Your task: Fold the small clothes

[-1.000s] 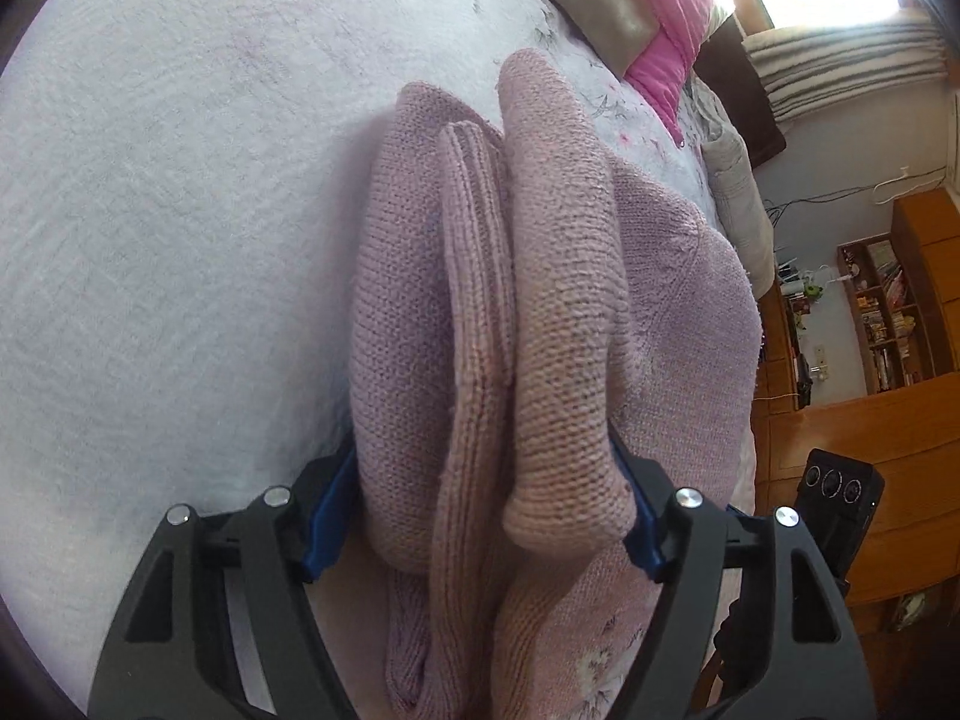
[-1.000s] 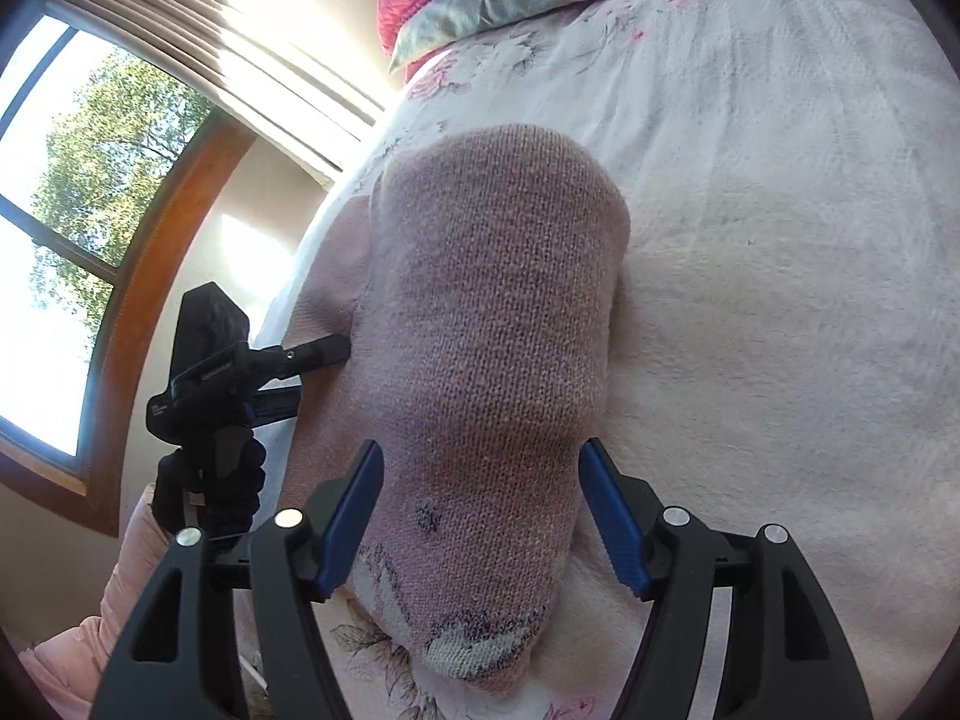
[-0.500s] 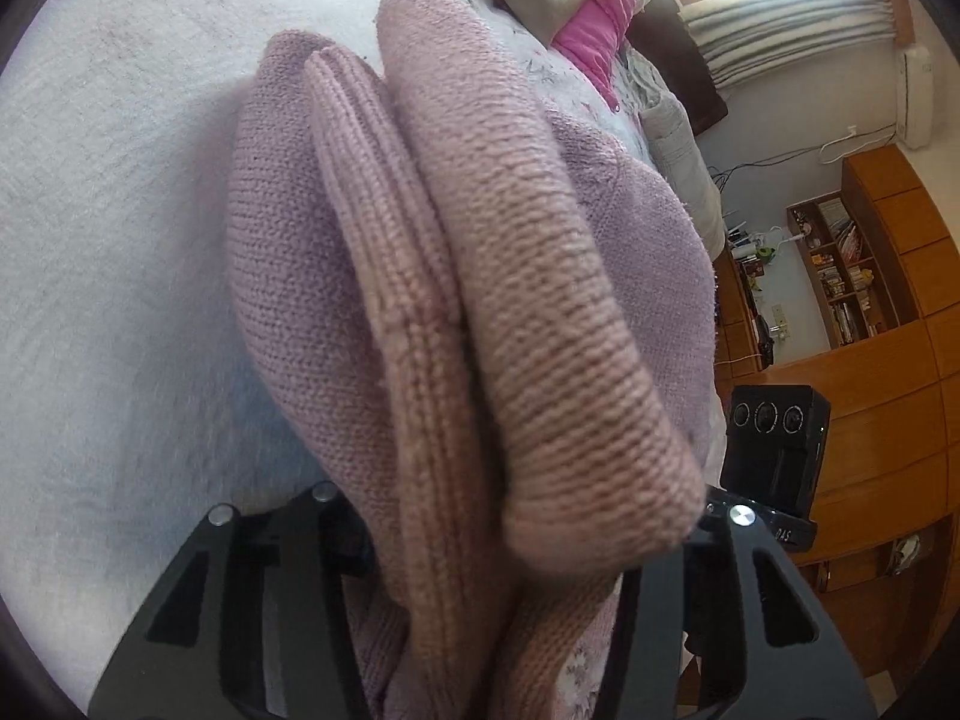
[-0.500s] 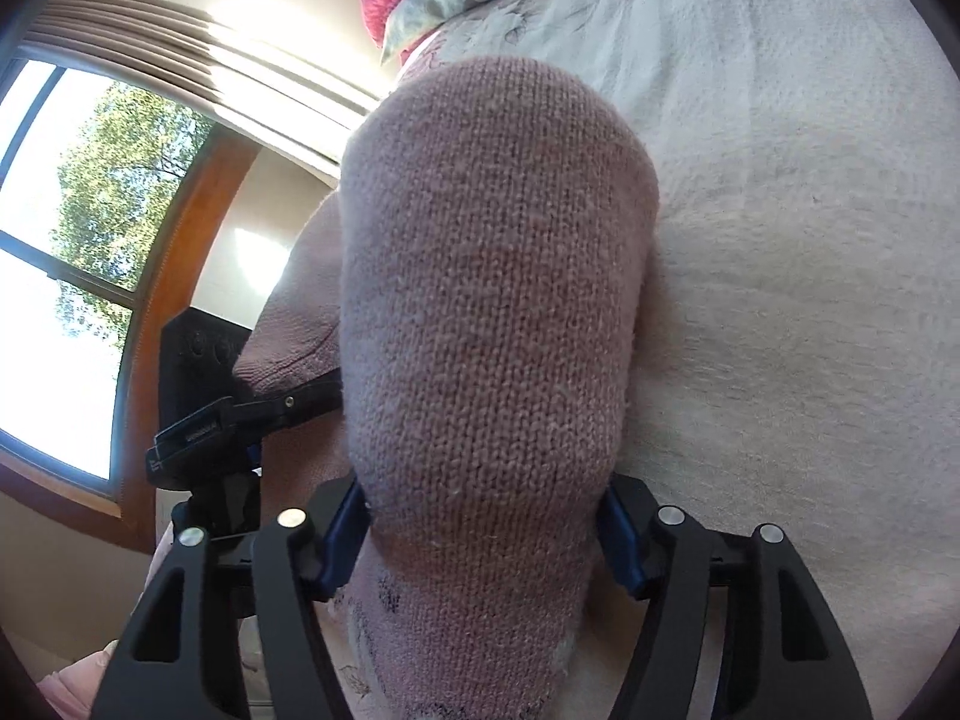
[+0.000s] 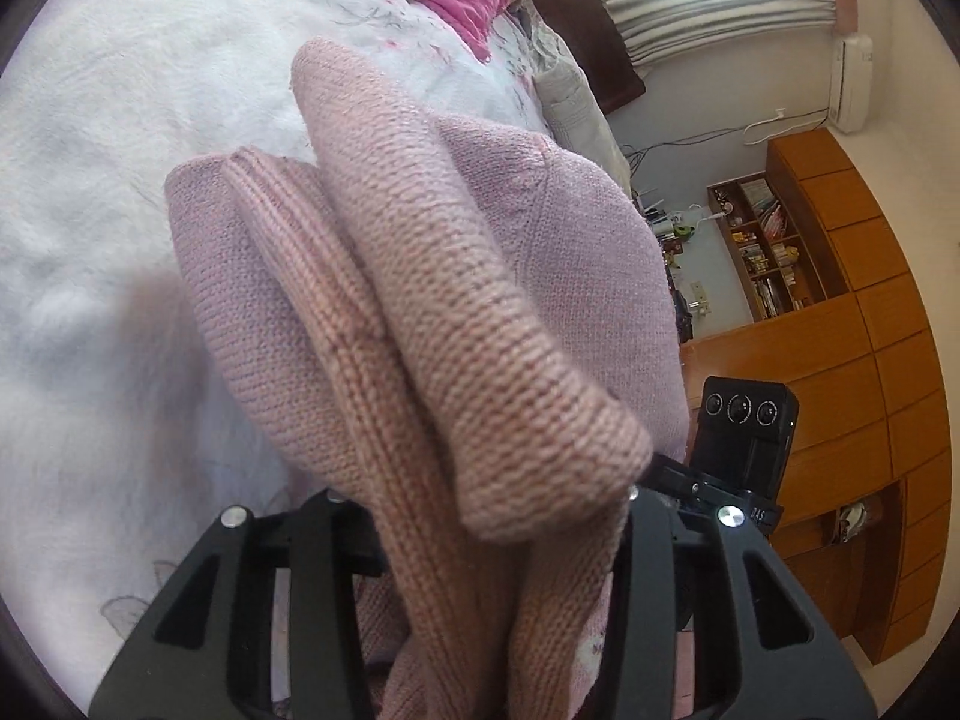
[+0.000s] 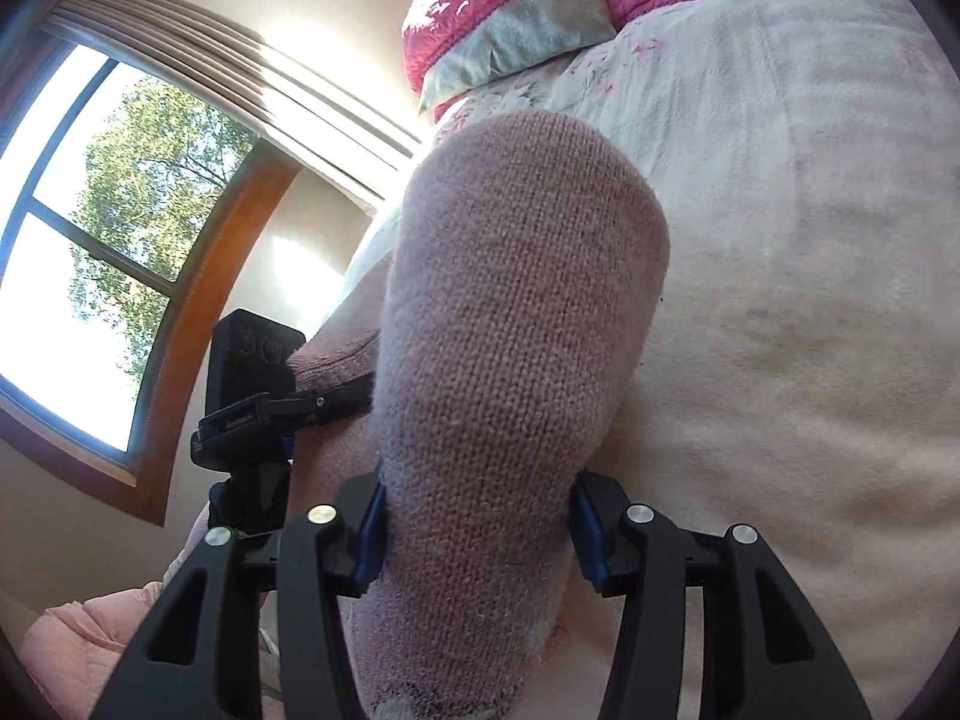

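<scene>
One pink sweater (image 5: pixel 420 300), two hand-held grippers.

The pink knitted sweater (image 5: pixel 432 312) was bunched into several thick, rounded folds that stood up from the white bedspread (image 5: pixel 108 192) and ran away from the near edge. A ribbed band ran along one of the middle folds. In the right wrist view the sweater (image 6: pixel 510 324) showed as one broad, rounded hump of plain knit, its near end hanging down, with a pale patterned patch at the bottom
</scene>
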`<state>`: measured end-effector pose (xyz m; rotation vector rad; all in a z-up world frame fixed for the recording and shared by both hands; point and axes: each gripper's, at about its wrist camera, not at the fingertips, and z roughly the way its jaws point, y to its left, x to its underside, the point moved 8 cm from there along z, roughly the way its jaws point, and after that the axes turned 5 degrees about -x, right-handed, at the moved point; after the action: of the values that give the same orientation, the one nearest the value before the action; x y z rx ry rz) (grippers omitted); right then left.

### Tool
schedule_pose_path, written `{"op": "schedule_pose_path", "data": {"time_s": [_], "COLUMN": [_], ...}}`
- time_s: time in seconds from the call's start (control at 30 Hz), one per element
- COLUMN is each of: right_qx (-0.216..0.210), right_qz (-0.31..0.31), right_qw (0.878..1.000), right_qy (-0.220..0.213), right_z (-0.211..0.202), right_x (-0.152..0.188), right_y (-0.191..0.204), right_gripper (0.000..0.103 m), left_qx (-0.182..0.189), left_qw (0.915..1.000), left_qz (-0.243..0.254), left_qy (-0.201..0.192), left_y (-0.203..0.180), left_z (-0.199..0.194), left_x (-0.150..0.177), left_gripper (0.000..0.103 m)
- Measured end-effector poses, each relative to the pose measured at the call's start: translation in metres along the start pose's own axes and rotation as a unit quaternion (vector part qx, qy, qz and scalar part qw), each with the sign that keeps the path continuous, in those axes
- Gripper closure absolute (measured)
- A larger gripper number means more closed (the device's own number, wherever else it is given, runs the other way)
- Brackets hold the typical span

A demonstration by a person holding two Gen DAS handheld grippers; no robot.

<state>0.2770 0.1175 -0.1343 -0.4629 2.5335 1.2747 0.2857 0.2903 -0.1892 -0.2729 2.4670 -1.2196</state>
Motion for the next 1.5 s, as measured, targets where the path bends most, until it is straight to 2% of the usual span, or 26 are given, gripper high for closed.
{"op": "schedule_pose_path", "data": {"time_s": [0.1, 0.2, 0.33, 0.43, 0.53, 0.67, 0.77, 0.9, 1.03, 1.1, 1.13, 1.17, 1.2, 1.23, 1.3, 1.5], "right_qx": [0.007, 0.016, 0.028, 0.012, 0.012, 0.032, 0.051, 0.068, 0.065, 0.064, 0.064, 0.06, 0.045, 0.03, 0.029, 0.099], "right_qz": [0.007, 0.025, 0.06, 0.066, 0.067, 0.061, 0.056, 0.061, 0.073, 0.086, 0.095, 0.108, 0.124, 0.14, 0.141, 0.11], "right_qw": [1.0, 1.0, 0.998, 0.998, 0.997, 0.997, 0.997, 0.996, 0.995, 0.994, 0.993, 0.992, 0.991, 0.99, 0.99, 0.989], "right_qy": [-0.004, -0.002, 0.006, -0.018, -0.029, -0.025, -0.025, -0.022, -0.016, -0.01, -0.008, -0.007, -0.006, -0.008, -0.013, 0.002], "right_z": [-0.033, -0.048, -0.043, -0.038, -0.035, -0.039, -0.045, -0.054, -0.059, -0.057, -0.055, -0.054, -0.051, -0.049, -0.05, -0.044], "right_x": [0.013, 0.03, 0.061, 0.073, 0.075, 0.076, 0.079, 0.093, 0.118, 0.129, 0.133, 0.137, 0.14, 0.141, 0.141, 0.152], "right_y": [-0.015, -0.04, -0.083, -0.093, -0.095, -0.092, -0.086, -0.078, -0.07, -0.07, -0.072, -0.075, -0.077, -0.078, -0.072, -0.067], "right_gripper": [0.052, 0.052, 0.052, 0.05, 0.046, 0.038, 0.036, 0.034, 0.032, 0.032, 0.033, 0.039, 0.056, 0.063, 0.07, 0.073], "left_qx": [0.005, -0.003, -0.037, -0.025, -0.039, -0.064, -0.098, -0.116, -0.107, -0.117, -0.126, -0.136, -0.145, -0.158, -0.183, -0.216], "left_qw": [0.9998, 0.9993, 0.9968, 0.9973, 0.9961, 0.9944, 0.9894, 0.9878, 0.9881, 0.9867, 0.9853, 0.9838, 0.9825, 0.9808, 0.9761, 0.9661], "left_qz": [0.011, 0.026, 0.059, 0.048, 0.064, 0.073, 0.1, 0.1, 0.108, 0.112, 0.113, 0.116, 0.116, 0.113, 0.113, 0.137], "left_qy": [0.013, 0.026, 0.039, 0.05, 0.047, 0.043, 0.039, 0.031, 0.022, 0.017, 0.015, 0.014, 0.013, 0.017, 0.029, 0.038], "left_y": [-0.022, -0.028, -0.009, 0.005, 0.006, -0.002, -0.01, -0.014, -0.023, -0.026, -0.025, -0.023, -0.021, -0.018, -0.013, -0.01], "left_z": [0.023, 0.048, 0.076, 0.085, 0.086, 0.079, 0.069, 0.047, 0.028, 0.026, 0.026, 0.027, 0.029, 0.031, 0.037, 0.045], "left_x": [0.017, 0.031, 0.044, 0.044, 0.046, 0.045, 0.046, 0.06, 0.086, 0.098, 0.101, 0.104, 0.11, 0.111, 0.113, 0.113], "left_gripper": [0.063, 0.063, 0.062, 0.059, 0.056, 0.052, 0.047, 0.045, 0.043, 0.043, 0.043, 0.043, 0.045, 0.05, 0.051, 0.052]}}
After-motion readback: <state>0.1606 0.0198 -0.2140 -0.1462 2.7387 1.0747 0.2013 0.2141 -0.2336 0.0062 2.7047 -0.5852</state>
